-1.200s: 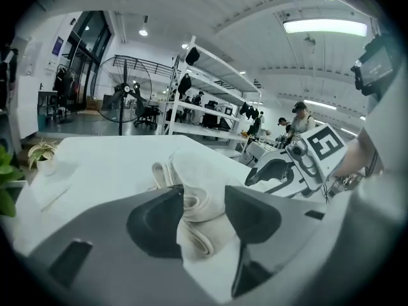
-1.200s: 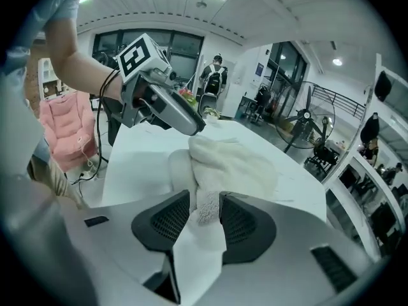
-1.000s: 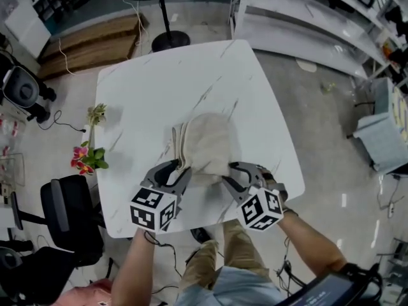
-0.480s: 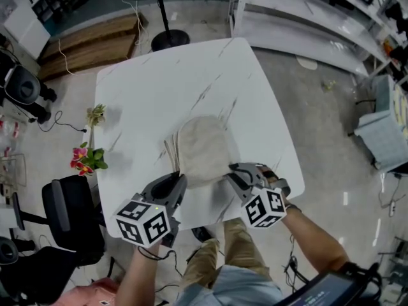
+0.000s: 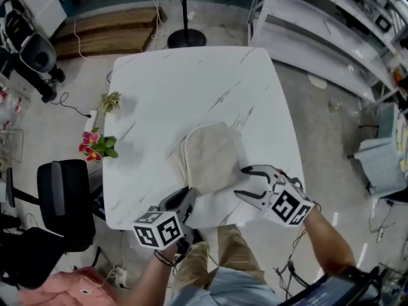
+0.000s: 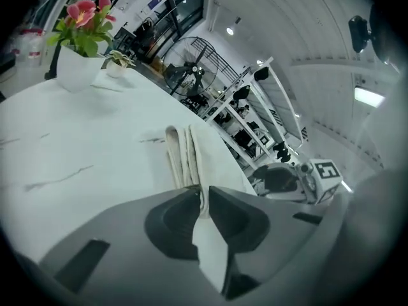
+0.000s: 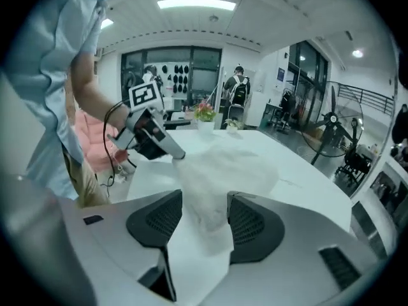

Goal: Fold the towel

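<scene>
A folded beige towel (image 5: 210, 155) lies near the front of the white marble table (image 5: 172, 88). My left gripper (image 5: 186, 199) is at the towel's near left corner. In the left gripper view its jaws (image 6: 204, 193) have just been closing and now pinch a thin edge of the towel (image 6: 188, 155). My right gripper (image 5: 245, 183) hovers at the near right corner. Its jaws have just been opening and stand wide. In the right gripper view the towel (image 7: 223, 164) lies between and beyond them (image 7: 204, 212), with neither pad pressing on it.
Pink flowers in a white pot (image 5: 95, 146) and a small plant (image 5: 111, 101) stand at the table's left edge. A black chair (image 5: 60, 203) is at the left, a fan stand (image 5: 185, 37) behind the table, and metal shelving (image 5: 331, 37) at the right.
The left gripper has rolled, drawn back toward the near table edge and closed on the towel's edge. The right gripper has opened wide and lifted slightly away to the right.
</scene>
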Available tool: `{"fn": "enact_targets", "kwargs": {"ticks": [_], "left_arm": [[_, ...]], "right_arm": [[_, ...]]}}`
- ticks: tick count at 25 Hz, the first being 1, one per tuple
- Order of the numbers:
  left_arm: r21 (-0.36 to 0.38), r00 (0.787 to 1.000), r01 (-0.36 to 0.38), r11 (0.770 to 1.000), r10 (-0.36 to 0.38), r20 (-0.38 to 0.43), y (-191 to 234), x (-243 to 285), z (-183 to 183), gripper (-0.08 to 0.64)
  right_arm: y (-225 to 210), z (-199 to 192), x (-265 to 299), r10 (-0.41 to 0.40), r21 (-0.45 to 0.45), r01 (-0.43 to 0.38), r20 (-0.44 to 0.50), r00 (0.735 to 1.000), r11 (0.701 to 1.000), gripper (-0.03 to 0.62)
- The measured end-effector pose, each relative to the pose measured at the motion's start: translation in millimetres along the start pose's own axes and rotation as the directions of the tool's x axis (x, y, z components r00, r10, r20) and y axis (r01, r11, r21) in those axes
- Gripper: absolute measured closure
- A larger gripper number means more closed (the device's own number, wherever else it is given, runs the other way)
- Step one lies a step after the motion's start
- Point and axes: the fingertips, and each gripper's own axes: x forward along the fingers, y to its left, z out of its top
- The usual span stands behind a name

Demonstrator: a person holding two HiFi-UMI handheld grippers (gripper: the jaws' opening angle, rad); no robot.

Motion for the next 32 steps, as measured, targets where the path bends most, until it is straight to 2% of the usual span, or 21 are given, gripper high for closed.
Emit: {"fn": "enact_targets", "kwargs": {"ticks": [2, 5, 7, 9, 12, 14, 17, 19, 24, 27, 32], "left_arm": [[0.011, 1.0, -0.004, 1.0, 0.004, 0.003, -2.4, 1.6, 1.0, 0.513], [-0.015, 1.0, -0.01, 1.0, 0.01, 0.016, -2.9, 0.6, 0.5, 0.512], [-0.028, 1.0, -0.014, 1.0, 0.015, 0.021, -4.4, -2.0, -0.4, 0.512], [-0.036, 0.999, -0.025, 0.999, 0.026, 0.039, -5.6, -6.5, 3.4, 0.507], [-0.093, 0.991, -0.042, 0.995, 0.053, 0.12, 0.3, -21.5, 21.1, 0.471], [-0.131, 0.982, -0.045, 0.99, 0.068, 0.174, 7.0, -32.6, 35.1, 0.471], [-0.154, 0.973, -0.077, 0.985, 0.109, 0.206, 20.4, -37.0, 55.0, 0.465], [-0.146, 0.973, -0.079, 0.986, 0.108, 0.205, 29.9, -24.4, 66.3, 0.445], [-0.148, 0.986, -0.038, 0.988, 0.061, 0.153, 47.8, 20.7, 90.4, 0.43], [-0.197, 0.988, -0.012, 0.98, 0.042, 0.147, 59.8, 37.5, 101.9, 0.432], [-0.232, 0.987, 0.032, 0.972, 0.007, 0.162, 68.7, 50.5, 117.0, 0.468]], "right_arm": [[-23.6, 19.8, -7.7, -0.007, -0.009, 0.007, 0.027, 1.0, 1.0, 0.376], [-61.5, 54.0, 2.6, -0.014, -0.067, 0.017, 0.049, 0.999, 0.998, 0.416], [-78.5, 75.6, 21.6, 0.042, -0.123, -0.036, 0.049, 0.998, 0.992, 0.426], [-88.4, 86.5, 45.6, 0.148, -0.178, -0.145, 0.006, 0.989, 0.973, 0.42], [-99.0, 88.8, 77.7, 0.288, -0.228, -0.294, -0.057, 0.956, 0.928, 0.413], [-101.6, 88.1, 93.2, 0.374, -0.228, -0.382, -0.08, 0.924, 0.895, 0.411], [-101.0, 79.9, 111.4, 0.48, -0.21, -0.498, -0.131, 0.867, 0.842, 0.405], [-100.6, 73.3, 119.4, 0.524, -0.202, -0.546, -0.154, 0.838, 0.813, 0.402], [-99.2, 66.5, 131.4, 0.592, -0.198, -0.611, -0.154, 0.791, 0.766, 0.428], [-96.1, 61.9, 134.3, 0.611, -0.236, -0.632, -0.162, 0.774, 0.738, 0.519], [-102.3, 84.1, 124.1, 0.614, -0.304, -0.601, -0.064, 0.787, 0.739, 0.529]]}}
